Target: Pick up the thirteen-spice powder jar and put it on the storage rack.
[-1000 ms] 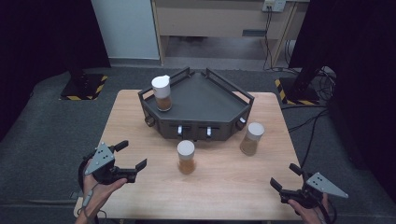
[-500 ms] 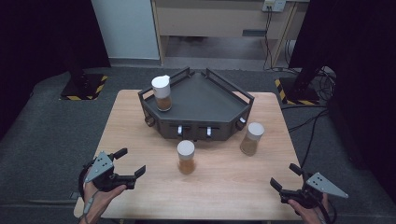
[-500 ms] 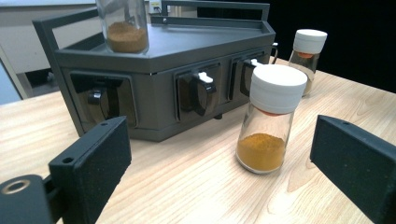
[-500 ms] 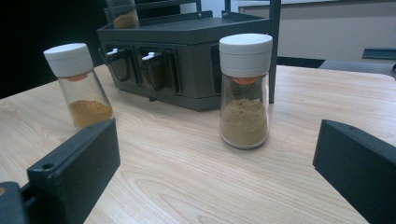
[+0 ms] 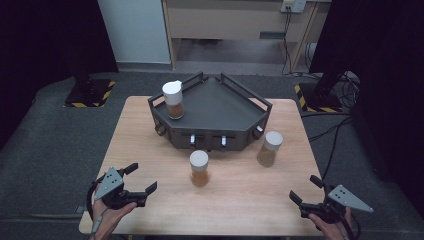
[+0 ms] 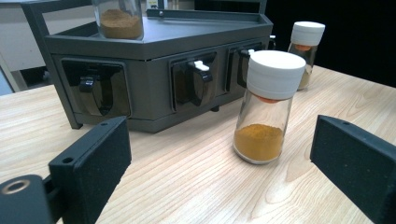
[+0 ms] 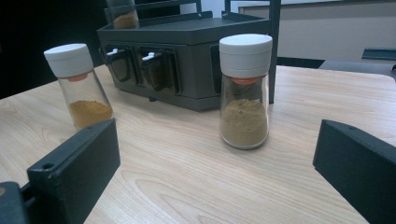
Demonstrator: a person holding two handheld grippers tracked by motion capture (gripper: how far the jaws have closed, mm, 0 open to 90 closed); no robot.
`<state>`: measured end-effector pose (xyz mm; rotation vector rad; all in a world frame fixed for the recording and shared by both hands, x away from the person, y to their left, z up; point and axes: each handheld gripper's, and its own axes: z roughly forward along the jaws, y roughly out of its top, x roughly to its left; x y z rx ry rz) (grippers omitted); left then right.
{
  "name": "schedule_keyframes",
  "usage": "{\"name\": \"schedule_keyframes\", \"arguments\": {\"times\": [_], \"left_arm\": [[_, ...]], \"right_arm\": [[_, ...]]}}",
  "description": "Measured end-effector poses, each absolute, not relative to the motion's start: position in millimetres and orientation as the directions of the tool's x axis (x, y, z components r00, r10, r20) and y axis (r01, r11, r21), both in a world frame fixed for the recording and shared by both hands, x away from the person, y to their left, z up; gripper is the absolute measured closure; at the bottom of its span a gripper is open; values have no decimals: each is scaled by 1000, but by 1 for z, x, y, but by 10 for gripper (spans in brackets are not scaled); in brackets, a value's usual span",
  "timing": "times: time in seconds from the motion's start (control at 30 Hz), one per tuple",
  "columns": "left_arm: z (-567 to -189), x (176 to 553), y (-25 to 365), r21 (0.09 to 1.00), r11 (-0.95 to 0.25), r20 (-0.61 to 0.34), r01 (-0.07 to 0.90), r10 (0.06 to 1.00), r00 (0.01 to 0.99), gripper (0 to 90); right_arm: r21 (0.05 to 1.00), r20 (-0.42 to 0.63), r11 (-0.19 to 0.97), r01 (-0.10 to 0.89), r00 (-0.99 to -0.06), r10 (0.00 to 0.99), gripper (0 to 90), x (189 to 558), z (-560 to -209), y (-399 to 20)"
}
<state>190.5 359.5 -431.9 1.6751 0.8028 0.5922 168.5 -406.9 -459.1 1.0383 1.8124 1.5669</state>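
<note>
Three white-capped glass spice jars are in sight. One with orange powder [image 5: 199,168] [image 6: 270,107] [image 7: 80,85] stands on the table's middle front. One with tan powder [image 5: 269,148] [image 7: 244,91] [image 6: 306,50] stands to its right. A third [image 5: 173,99] sits on the dark wedge-shaped rack [image 5: 240,117] [image 6: 154,79] [image 7: 187,60]. My left gripper [image 5: 139,179] [image 6: 224,168] is open near the front left edge, facing the orange jar. My right gripper [image 5: 306,189] [image 7: 219,172] is open at the front right, facing the tan jar. Nothing is between either pair of jaws.
The rack's front face carries several small drawers with white-tipped handles [image 5: 192,141]. The wooden table [image 5: 240,200] has bare room between the jars and the front edge. A dark floor, cables [image 5: 325,135] and a stand base [image 5: 320,95] surround it.
My left gripper has sunk and drawn back toward the table's front left edge. The right gripper and the jars have stayed put.
</note>
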Motion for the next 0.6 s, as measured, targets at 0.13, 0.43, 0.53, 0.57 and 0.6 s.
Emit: {"name": "schedule_keyframes", "arguments": {"times": [0.13, 0.43, 0.53, 0.57, 0.6], "left_arm": [[-437, 189, 361, 971, -135, -26, 198, 763, 646, 40], [-443, 193, 366, 969, -144, -30, 202, 741, 670, 36], [-443, 194, 366, 969, -153, -21, 195, 732, 681, 36], [-443, 194, 367, 970, -148, -24, 191, 727, 687, 35], [-444, 195, 369, 971, -144, -28, 189, 719, 694, 33]], "right_arm": [[977, 94, 33, 210, -568, 818, 12, 169, -459, -407], [977, 96, 30, 210, -566, 818, 12, 168, -459, -407], [977, 96, 30, 209, -566, 819, 12, 168, -459, -407], [977, 98, 28, 210, -566, 819, 12, 168, -459, -407], [977, 98, 28, 211, -566, 819, 12, 168, -459, -407]]}}
